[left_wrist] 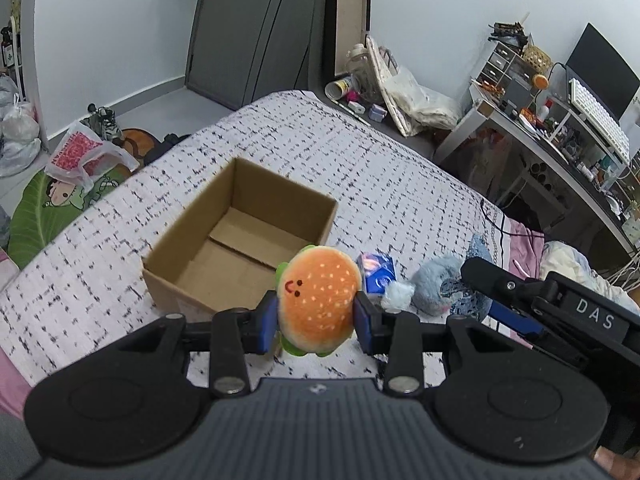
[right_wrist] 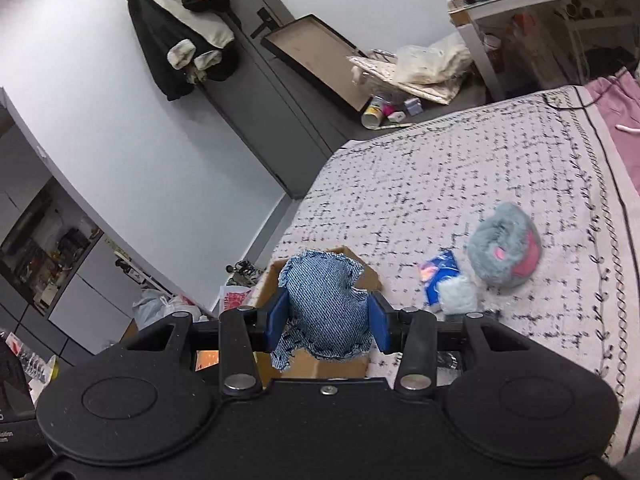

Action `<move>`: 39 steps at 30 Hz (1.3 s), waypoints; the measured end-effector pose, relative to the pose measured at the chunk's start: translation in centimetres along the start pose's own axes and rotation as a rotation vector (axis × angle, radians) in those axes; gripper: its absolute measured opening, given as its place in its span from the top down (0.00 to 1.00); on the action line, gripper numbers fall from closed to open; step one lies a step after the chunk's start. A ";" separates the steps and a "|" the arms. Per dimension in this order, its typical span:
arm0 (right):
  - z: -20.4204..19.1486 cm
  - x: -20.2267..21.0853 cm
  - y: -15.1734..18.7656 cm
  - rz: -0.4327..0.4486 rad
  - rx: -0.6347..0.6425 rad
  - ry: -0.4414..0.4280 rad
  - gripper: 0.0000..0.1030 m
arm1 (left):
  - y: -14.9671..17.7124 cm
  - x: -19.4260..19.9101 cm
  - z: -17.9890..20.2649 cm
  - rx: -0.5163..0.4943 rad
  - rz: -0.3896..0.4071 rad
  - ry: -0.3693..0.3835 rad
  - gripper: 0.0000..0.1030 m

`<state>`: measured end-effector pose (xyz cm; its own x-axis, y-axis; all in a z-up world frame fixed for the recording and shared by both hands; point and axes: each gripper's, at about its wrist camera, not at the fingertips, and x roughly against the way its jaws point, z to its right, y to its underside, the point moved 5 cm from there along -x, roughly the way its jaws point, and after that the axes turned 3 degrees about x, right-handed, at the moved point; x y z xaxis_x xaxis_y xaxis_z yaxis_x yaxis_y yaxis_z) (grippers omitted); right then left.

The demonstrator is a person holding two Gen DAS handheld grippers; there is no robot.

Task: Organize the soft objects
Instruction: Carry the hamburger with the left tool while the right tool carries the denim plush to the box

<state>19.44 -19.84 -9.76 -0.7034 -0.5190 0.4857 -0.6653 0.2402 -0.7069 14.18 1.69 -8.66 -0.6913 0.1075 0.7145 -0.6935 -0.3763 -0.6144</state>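
My left gripper is shut on a plush hamburger with a smiling face, held above the bedspread just in front of an open, empty cardboard box. My right gripper is shut on a stuffed denim toy; the box shows partly behind it. In the left wrist view the right gripper enters from the right with the denim toy. On the bed lie a grey furry plush, a small pale fluffy piece and a blue packet.
The bed wears a white cover with black dashes. A cluttered desk with a monitor stands to the right. Bags and a green leaf mat lie on the floor left of the bed. A pink blanket sits at the bed's far right.
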 end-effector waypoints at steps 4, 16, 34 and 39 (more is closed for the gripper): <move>-1.5 -1.0 -0.9 0.004 0.023 -0.019 0.59 | -1.5 0.0 -1.0 0.005 0.019 -0.005 0.63; -4.6 -6.3 -2.4 -0.035 0.073 -0.085 0.59 | -5.9 -2.0 -4.7 0.044 0.044 -0.078 0.63; -3.6 -13.2 -1.8 -0.027 0.046 -0.080 0.59 | -8.4 -11.8 -8.2 0.092 -0.050 -0.061 0.63; -3.3 -14.8 -1.5 -0.039 0.044 -0.080 0.59 | -8.8 -14.3 -8.3 0.098 -0.059 -0.041 0.62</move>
<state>30.06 -9.83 -14.19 -0.6540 -0.5914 0.4717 -0.6786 0.1831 -0.7113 28.53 11.11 -16.27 -0.6395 0.0955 0.7629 -0.7086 -0.4584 -0.5365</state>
